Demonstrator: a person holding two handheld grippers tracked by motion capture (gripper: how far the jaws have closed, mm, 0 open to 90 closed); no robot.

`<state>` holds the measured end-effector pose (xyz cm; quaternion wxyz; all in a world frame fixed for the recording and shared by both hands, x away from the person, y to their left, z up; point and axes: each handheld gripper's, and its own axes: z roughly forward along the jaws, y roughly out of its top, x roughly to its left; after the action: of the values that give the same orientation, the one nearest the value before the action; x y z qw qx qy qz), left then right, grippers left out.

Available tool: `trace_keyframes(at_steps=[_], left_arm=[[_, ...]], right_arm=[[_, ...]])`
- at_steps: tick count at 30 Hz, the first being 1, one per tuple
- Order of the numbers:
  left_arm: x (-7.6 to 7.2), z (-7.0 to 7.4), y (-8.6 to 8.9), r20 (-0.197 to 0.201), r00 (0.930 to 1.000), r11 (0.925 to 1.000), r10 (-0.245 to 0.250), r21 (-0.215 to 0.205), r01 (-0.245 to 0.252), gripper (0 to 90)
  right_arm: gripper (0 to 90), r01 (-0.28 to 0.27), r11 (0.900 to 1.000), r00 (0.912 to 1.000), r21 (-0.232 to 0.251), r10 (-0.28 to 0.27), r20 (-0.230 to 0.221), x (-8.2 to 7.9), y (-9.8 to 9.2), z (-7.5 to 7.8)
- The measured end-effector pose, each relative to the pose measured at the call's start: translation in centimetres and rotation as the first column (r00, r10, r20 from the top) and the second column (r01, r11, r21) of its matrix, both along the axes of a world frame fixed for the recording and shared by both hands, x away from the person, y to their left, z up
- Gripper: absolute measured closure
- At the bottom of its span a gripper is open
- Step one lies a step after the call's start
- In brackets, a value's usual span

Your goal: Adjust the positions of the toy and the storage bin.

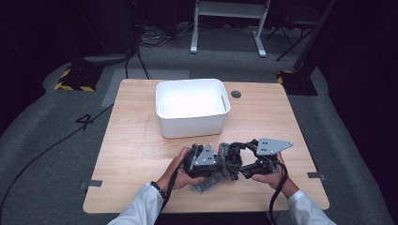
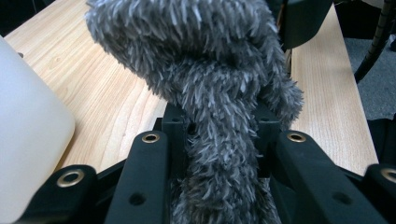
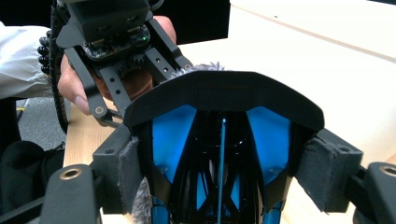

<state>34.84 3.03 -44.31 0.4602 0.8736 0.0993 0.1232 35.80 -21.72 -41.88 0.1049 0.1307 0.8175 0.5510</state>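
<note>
Fitting the fuzzy grey cover (image 2: 219, 93) onto the black-and-blue frame (image 3: 222, 135) was unfinished: your left tool (image 1: 201, 161) pinched the cover, your right tool (image 1: 263, 161) clamped the frame, white bin (image 1: 192, 123) beyond them empty.

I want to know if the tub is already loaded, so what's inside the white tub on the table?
From the high view the white tub looks empty: bare white floor and walls. Its near wall covers the strip of floor just behind it.
</note>
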Motion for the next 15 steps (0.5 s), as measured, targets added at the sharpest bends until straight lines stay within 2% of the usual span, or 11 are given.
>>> trace_keyframes(at_steps=[8,13,15], left_arm=[[0.2,-1.0,-1.1,-0.030,0.9993,0.9996,-0.020,0.019,0.021,67.9],[-0.3,-1.6,-1.8,-0.055,0.9962,0.9960,-0.068,0.054,0.071,67.9],[-0.7,-1.6,-1.9,-0.050,0.9944,0.9934,-0.093,0.063,0.096,68.0]], right_arm=[[25.3,0.006,1.000,0.9999,0.024,-0.006,0.009,0.0,-0.1,0.3],[25.4,0.016,0.999,0.9998,0.043,-0.016,0.014,0.0,-0.6,0.5],[25.3,0.025,0.999,0.9995,0.046,-0.026,0.016,0.0,-0.8,0.5]])
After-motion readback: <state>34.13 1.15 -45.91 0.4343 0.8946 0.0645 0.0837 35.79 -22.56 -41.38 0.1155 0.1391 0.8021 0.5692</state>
